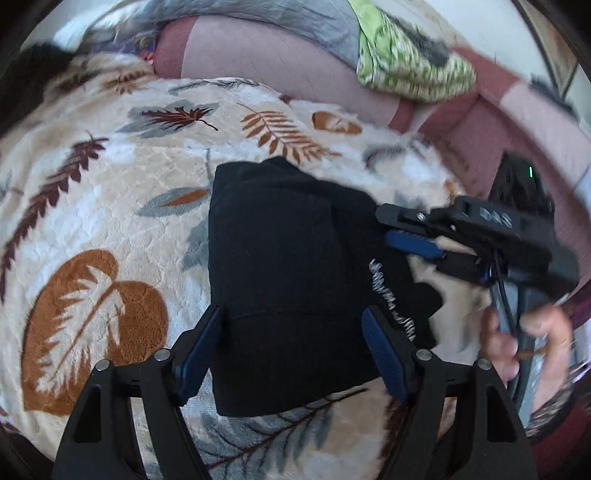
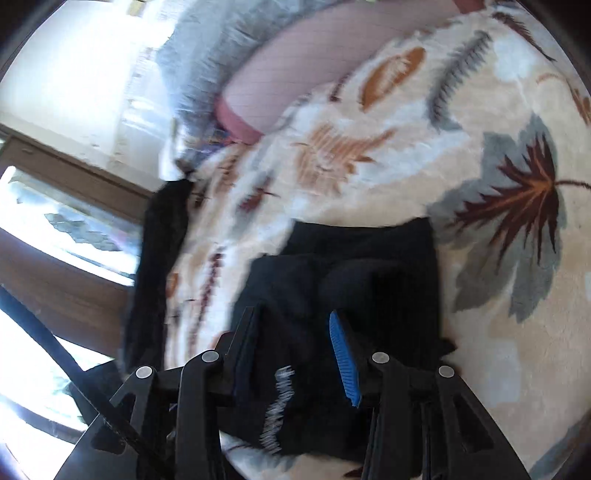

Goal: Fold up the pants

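The black pants (image 1: pixel 284 266) lie folded into a compact bundle on the leaf-patterned blanket (image 1: pixel 92 206), with white lettering (image 1: pixel 391 299) near their right edge. My left gripper (image 1: pixel 293 314) is open, its fingers straddling the bundle's near end just above it. My right gripper (image 1: pixel 391 229) comes in from the right with its tips over the bundle's right edge. In the right wrist view the pants (image 2: pixel 354 273) fill the middle and the right gripper (image 2: pixel 295 314) is open above them, blue pad (image 2: pixel 343 358) showing. No fabric is held in either.
A pink and maroon cushion (image 1: pixel 288 70) lies behind the blanket, with a green patterned cloth (image 1: pixel 410 66) and grey fabric (image 1: pixel 288 22) on it. Another dark garment (image 2: pixel 159 266) hangs at the blanket's left edge. A wooden window frame (image 2: pixel 74 177) stands beyond.
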The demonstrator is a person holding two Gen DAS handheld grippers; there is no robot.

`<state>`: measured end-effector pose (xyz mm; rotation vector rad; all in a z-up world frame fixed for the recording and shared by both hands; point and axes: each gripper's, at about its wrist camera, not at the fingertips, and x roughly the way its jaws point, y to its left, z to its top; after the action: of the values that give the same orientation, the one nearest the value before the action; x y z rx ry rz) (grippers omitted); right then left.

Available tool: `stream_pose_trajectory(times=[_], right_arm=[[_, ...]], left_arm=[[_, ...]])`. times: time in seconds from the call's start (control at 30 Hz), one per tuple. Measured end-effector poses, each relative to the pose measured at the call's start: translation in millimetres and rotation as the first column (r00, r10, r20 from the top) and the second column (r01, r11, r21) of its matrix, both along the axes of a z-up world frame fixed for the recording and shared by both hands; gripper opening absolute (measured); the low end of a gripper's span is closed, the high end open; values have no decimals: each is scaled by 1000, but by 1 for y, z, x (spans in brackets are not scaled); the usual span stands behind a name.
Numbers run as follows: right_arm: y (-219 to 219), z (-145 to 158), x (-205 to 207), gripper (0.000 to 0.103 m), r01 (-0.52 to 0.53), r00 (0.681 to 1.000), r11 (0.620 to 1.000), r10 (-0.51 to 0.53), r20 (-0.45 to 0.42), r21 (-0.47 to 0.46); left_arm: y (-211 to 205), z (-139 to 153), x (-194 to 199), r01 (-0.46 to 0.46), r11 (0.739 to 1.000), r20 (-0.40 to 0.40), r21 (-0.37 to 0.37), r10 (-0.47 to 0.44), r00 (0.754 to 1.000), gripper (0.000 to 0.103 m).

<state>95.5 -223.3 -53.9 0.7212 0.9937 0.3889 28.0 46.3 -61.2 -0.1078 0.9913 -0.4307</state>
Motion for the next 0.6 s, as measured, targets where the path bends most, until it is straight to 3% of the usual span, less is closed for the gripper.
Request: stream_pose_trajectory(times=[0.1, 0.2, 0.37, 0.53, 0.57, 0.6], right_arm=[[-9, -17, 4, 47, 90, 995, 972, -95, -15, -216], [-26, -8, -8, 49, 129, 992, 969, -127, 26, -210], [-32, 22, -41, 50, 115, 985, 977, -89, 149, -178], [0, 8, -54, 57, 9, 990, 974, 23, 142, -226], [8, 3, -56, 56, -6, 989, 972, 41, 144, -234], [16, -3, -59, 42, -30, 986, 971, 68, 152, -239]], left_arm=[[-7, 0, -9, 18, 998, 40, 64, -21, 999, 77], [2, 9, -11, 22, 999, 13, 43, -22, 1000, 77], [28, 20, -20, -62, 995, -33, -83, 59, 998, 77], [40, 24, -29, -144, 987, -34, -70, 142, 989, 77], [41, 26, -30, -153, 987, -28, -57, 152, 988, 77], [41, 26, -31, -161, 986, -23, -45, 160, 987, 78]])
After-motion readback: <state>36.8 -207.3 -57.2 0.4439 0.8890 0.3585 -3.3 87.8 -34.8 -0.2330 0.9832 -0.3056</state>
